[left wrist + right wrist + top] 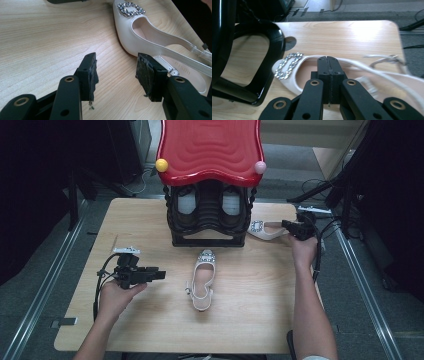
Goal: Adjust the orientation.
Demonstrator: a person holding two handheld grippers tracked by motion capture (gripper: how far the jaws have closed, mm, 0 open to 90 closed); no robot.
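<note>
White shoe [202, 282] showing a sparkling silver buckle [131, 9]; black rack [207, 217] wearing a ridged red top [210, 147]; tabletop [150, 315] displaying pale wood grain

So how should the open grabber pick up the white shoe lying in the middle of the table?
Probably by the thin side wall of the shoe. It lies flat with its opening facing up, so one jaw can go inside and one outside. The open left gripper already sits beside it, so come from that side, near the heel, away from the sparkly buckle.
</note>
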